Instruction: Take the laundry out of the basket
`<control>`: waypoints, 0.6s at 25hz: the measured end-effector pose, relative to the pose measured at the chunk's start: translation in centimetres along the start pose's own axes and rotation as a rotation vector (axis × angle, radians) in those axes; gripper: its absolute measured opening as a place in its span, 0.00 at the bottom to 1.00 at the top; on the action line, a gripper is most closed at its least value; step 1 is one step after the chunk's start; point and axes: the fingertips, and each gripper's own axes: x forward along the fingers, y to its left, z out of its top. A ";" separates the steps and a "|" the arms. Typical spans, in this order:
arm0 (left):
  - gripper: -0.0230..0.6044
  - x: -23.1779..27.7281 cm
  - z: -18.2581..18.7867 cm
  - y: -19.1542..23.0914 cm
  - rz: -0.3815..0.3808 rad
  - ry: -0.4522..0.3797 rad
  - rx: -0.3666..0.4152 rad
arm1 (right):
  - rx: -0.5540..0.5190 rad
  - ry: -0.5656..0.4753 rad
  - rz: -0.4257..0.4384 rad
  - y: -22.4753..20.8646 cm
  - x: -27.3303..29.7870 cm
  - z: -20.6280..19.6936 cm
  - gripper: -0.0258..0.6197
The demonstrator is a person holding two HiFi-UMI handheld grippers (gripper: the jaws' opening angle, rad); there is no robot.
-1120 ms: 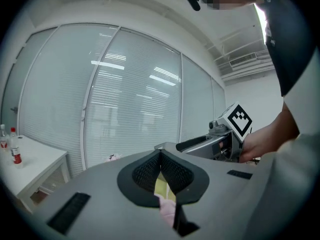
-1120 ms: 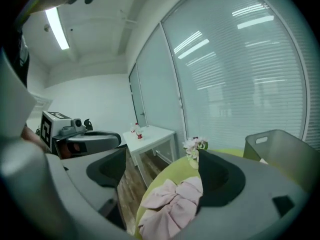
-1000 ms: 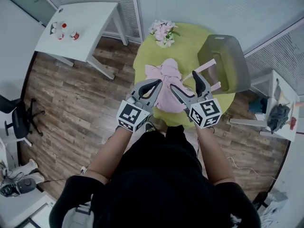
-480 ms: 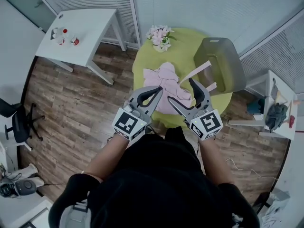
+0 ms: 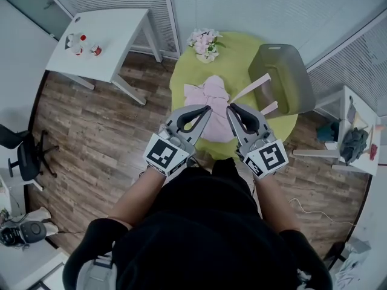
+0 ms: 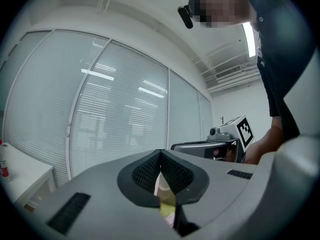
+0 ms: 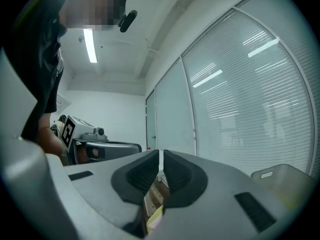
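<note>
My left claw (image 5: 207, 109) is shut, right claw (image 5: 231, 107) just closed, both empty. Pink clothes (image 5: 208, 95) lie ahead, out of the basket (image 5: 284, 77).

In the head view both arms reach up from the bottom of the frame toward its centre, bare left forearm (image 5: 134, 199) and right forearm (image 5: 271, 193) angled slightly inward. The left claw (image 5: 207, 109) and right claw (image 5: 231, 107) sit side by side, tips near each other but apart, each pointing level, its marker cube at the wrist end. The left claw's jaws are pressed together at the tip, nothing between them. The right claw's jaws have just been closing and now stand together, also empty.
</note>
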 end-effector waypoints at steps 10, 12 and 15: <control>0.04 0.1 -0.4 0.0 -0.019 -0.006 -0.027 | -0.012 0.008 -0.006 0.2 0.2 -0.1 0.08; 0.04 0.1 -0.6 0.0 -0.023 0.020 -0.015 | -0.013 0.009 -0.005 0.2 0.2 -0.1 0.08; 0.04 0.1 -0.8 0.2 -0.016 0.026 -0.010 | -0.022 0.018 -0.003 0.3 0.3 -0.3 0.08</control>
